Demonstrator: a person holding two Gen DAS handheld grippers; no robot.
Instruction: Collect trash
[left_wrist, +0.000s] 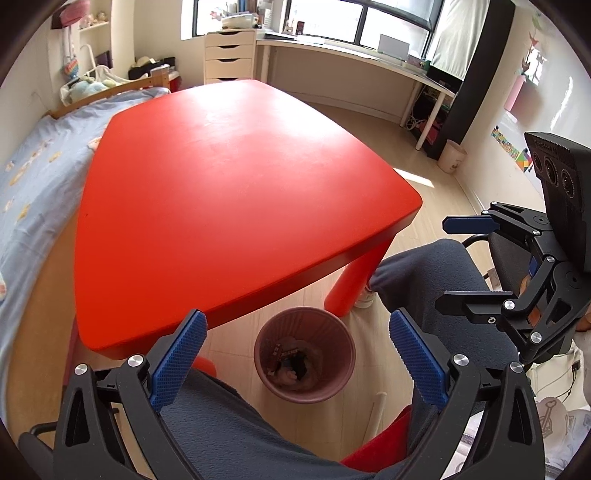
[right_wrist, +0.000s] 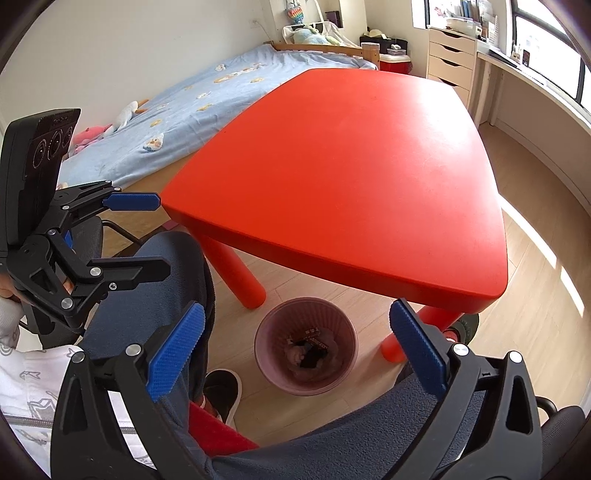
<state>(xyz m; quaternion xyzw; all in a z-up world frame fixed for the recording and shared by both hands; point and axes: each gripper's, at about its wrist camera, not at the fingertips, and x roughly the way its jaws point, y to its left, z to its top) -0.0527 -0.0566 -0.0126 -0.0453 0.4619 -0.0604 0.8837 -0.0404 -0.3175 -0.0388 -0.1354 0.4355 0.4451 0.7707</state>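
Note:
A pink ribbed trash bin (left_wrist: 304, 356) stands on the floor in front of the red table (left_wrist: 236, 177). It holds a dark wrapper and crumpled pale scraps (left_wrist: 291, 363). My left gripper (left_wrist: 297, 332) is open and empty above the bin. My right gripper (right_wrist: 297, 330) is open and empty above the same bin (right_wrist: 306, 347), with its trash (right_wrist: 310, 352) visible inside. The right gripper also shows in the left wrist view (left_wrist: 456, 264), and the left gripper in the right wrist view (right_wrist: 157, 236). The table top (right_wrist: 362, 166) carries nothing.
A person's knees in dark trousers (left_wrist: 417, 273) flank the bin. A bed with a blue sheet (right_wrist: 192, 96) lies beside the table. A white drawer unit (left_wrist: 229, 55), a desk (left_wrist: 351, 55) and a second pale bin (left_wrist: 451, 157) stand further back.

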